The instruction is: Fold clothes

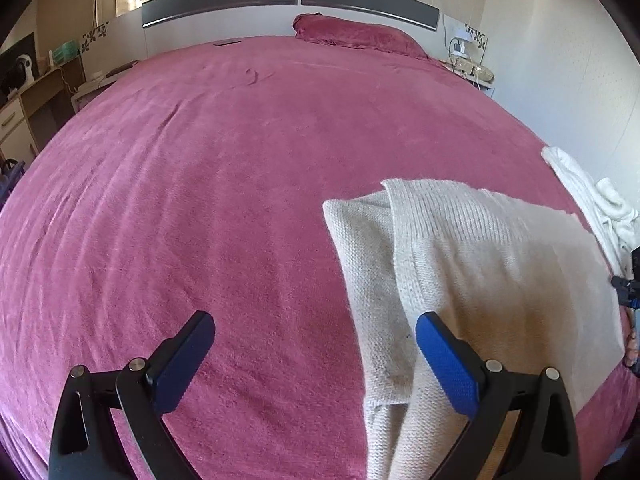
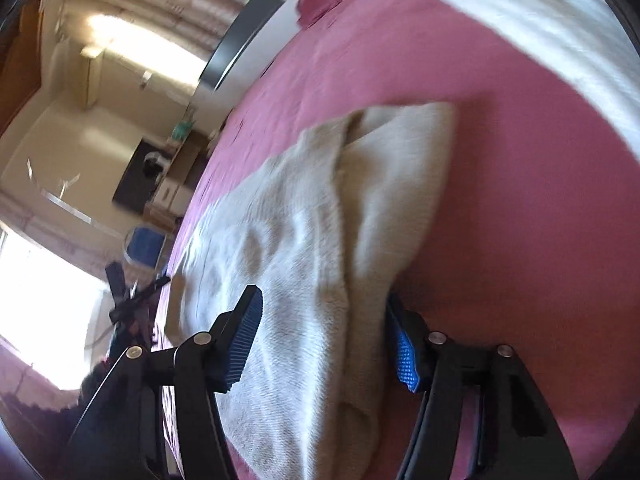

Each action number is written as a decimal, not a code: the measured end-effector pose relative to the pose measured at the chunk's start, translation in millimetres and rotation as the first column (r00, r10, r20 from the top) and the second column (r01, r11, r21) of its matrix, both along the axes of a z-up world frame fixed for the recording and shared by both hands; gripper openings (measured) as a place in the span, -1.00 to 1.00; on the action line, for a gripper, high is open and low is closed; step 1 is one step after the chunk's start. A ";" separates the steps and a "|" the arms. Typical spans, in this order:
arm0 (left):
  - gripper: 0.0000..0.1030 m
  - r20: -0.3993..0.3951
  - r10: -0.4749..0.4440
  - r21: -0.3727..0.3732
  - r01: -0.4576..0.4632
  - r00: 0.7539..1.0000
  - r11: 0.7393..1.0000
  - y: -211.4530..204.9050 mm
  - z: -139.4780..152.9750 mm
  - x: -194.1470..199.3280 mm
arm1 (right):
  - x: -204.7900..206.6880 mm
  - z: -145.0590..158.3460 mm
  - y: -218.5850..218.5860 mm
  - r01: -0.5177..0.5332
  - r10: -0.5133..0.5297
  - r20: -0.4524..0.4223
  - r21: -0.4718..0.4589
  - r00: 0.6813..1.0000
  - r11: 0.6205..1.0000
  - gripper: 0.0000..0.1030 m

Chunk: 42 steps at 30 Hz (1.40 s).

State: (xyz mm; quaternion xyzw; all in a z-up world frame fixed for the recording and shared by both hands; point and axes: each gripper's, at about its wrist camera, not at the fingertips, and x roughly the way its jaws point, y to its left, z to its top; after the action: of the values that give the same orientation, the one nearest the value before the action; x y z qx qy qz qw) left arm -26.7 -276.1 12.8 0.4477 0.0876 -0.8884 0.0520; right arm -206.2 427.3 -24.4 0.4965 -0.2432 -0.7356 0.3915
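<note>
Lying at bed's (image 1: 240, 200) near-right edge, sweater (image 1: 480, 264) runs lengthwise toward headboard; your R gripper (image 2: 324, 340) straddles it wide open, gripping nothing; L gripper (image 1: 316, 344) also agape, empty, sweater on its right.

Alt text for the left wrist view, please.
The open left gripper hovers over a pink bedspread, its right finger above a partly folded cream knit sweater. A white garment lies at the bed's right edge, a pink pillow by the headboard.

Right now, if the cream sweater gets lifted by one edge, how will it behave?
The sweater will probably sag and drape: it is soft knit, already creased into folds. Its fuzzy surface likely grips the blanket, so pushing may bunch it. The right gripper straddles it, open.
</note>
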 end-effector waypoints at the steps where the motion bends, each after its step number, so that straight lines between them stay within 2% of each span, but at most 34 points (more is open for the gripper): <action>1: 1.00 -0.001 0.001 0.008 -0.001 1.000 1.000 -0.9 0.8 0.3 | -1.4 -2.5 -3.5 -0.015 0.015 0.004 -0.014 1.000 1.000 0.18; 2: 1.00 -0.001 0.001 0.010 -0.001 1.000 1.000 -1.1 1.6 1.8 | -3.1 -4.8 -6.6 -0.026 0.026 0.007 -0.024 1.000 0.999 0.08; 3: 1.00 -0.001 0.001 0.012 -0.001 1.000 1.000 -1.3 2.3 3.3 | -5.8 -7.0 -8.1 -0.024 0.025 0.013 -0.025 1.000 0.999 -0.14; 5: 1.00 0.000 0.002 0.015 -0.002 1.000 1.000 -1.8 3.8 6.3 | -12.1 -12.5 -6.4 -0.006 0.007 0.040 -0.026 0.999 1.000 -0.33; 10: 1.00 -0.008 0.014 0.020 -0.014 1.000 1.000 -2.9 7.0 12.2 | -1.1 -17.7 7.8 -0.005 0.009 0.096 -0.042 0.995 0.999 -0.29; 14: 1.00 -0.026 0.045 0.066 -0.044 0.999 0.997 -11.3 12.2 22.1 | 8.5 -27.2 7.5 -0.024 0.042 0.162 -0.109 0.986 0.994 -0.29; 17: 1.00 -0.032 0.049 0.067 -0.047 0.998 0.997 -13.3 15.0 29.8 | 10.2 -28.5 2.3 -0.050 0.082 0.176 -0.181 0.981 0.982 -0.04; 20: 1.00 -0.026 0.045 0.063 -0.044 0.999 0.997 -7.9 12.9 27.7 | -4.5 -17.9 -12.9 -0.064 0.082 0.107 -0.160 0.991 0.985 -0.03; 22: 1.00 -0.019 0.035 0.049 -0.034 0.999 0.998 0.0 12.0 19.1 | -17.2 -10.5 -11.8 -0.018 0.029 0.077 -0.147 0.997 0.989 -0.03; 25: 1.00 -0.016 0.015 0.025 -0.015 1.000 1.000 7.6 13.3 14.3 | -21.7 3.9 9.6 0.084 -0.075 0.054 -0.212 0.996 0.974 -0.03; 27: 1.00 -0.020 0.009 0.019 -0.009 1.000 1.000 9.9 14.8 12.7 | -12.7 13.3 24.5 0.107 -0.103 0.029 -0.227 0.994 0.968 -0.03; 30: 1.00 -0.034 0.015 0.031 -0.014 0.999 0.999 12.5 16.8 7.2 | 3.2 14.9 34.2 0.127 -0.124 0.029 -0.173 0.992 0.977 0.01; 32: 1.00 -0.038 0.016 0.041 -0.014 0.999 0.999 13.7 17.3 5.8 | 12.0 3.7 39.9 0.123 -0.118 0.054 -0.091 0.991 0.988 0.03; 33: 1.00 -0.036 0.014 0.041 -0.012 0.999 0.999 14.7 17.2 5.3 | 13.6 -4.4 39.8 0.113 -0.106 0.079 -0.082 0.991 0.990 0.03; 39: 1.00 -0.027 0.017 0.027 -0.016 0.999 1.000 9.4 15.6 12.3 | 9.1 -16.0 4.5 0.024 -0.004 0.111 -0.174 0.994 0.984 0.07; 40: 1.00 -0.025 0.018 0.024 -0.017 1.000 1.000 8.3 15.3 13.6 | 7.4 -15.7 -3.9 0.005 0.014 0.106 -0.176 0.994 0.984 0.07; 42: 1.00 -0.022 0.020 0.019 -0.019 1.000 1.000 6.0 14.7 16.3 | 2.0 -13.4 -16.5 -0.010 0.021 0.084 -0.122 0.996 0.992 0.06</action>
State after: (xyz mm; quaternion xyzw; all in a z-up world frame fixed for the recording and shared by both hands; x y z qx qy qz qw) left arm -10.4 -270.1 27.5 0.4373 0.1007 -0.8919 0.0557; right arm -204.2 410.8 -37.7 0.5045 -0.3000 -0.6946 0.4160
